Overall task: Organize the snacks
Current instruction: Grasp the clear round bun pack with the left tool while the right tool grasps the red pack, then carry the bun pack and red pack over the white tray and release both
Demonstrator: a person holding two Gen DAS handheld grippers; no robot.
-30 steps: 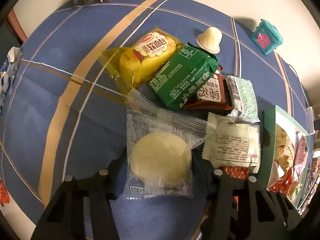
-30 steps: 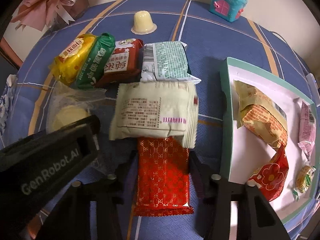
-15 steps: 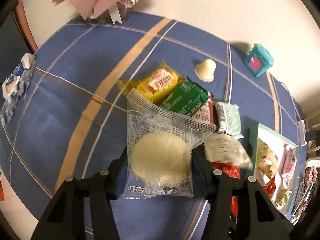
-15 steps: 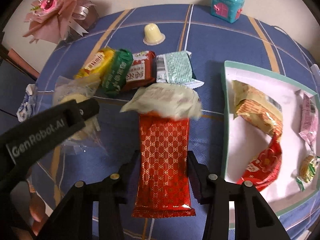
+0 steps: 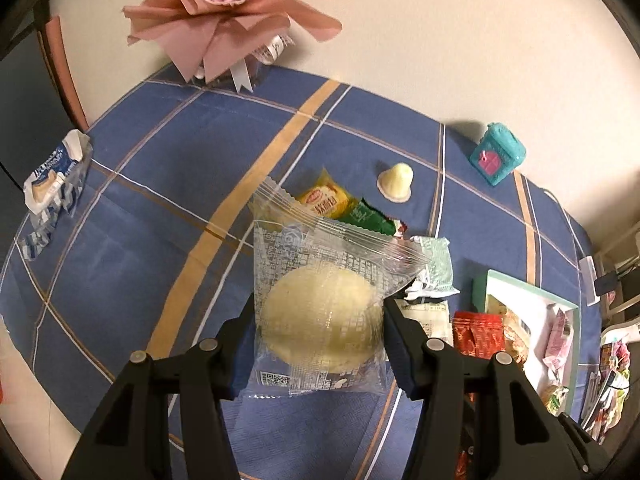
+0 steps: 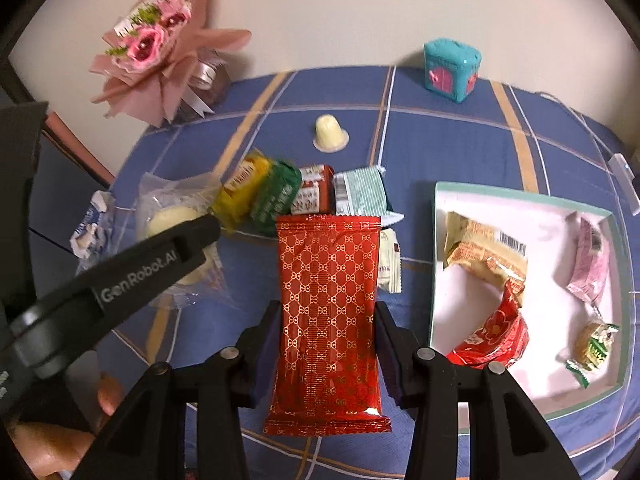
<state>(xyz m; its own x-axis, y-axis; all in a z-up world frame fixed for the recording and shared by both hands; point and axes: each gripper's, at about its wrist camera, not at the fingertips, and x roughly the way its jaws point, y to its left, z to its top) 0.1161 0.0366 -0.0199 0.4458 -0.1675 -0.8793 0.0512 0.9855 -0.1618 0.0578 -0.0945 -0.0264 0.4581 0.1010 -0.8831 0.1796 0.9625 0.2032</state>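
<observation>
Right hand-held gripper (image 6: 326, 344) clamps red snack packet (image 6: 328, 316) above tablecloth (image 6: 440, 140).

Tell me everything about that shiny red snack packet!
The red snack packet is a long, flat, glossy foil wrapper with a gold repeating pattern and crimped ends. It looks sealed. The right tool is shut on its lower half, one finger on each long edge, holding it above the blue checked tablecloth, beside the white tray.

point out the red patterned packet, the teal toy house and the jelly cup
red patterned packet (image 6: 328, 304), right wrist view, packet's middle
teal toy house (image 6: 452, 68), right wrist view, front face
jelly cup (image 6: 330, 134), right wrist view, cup body
</observation>
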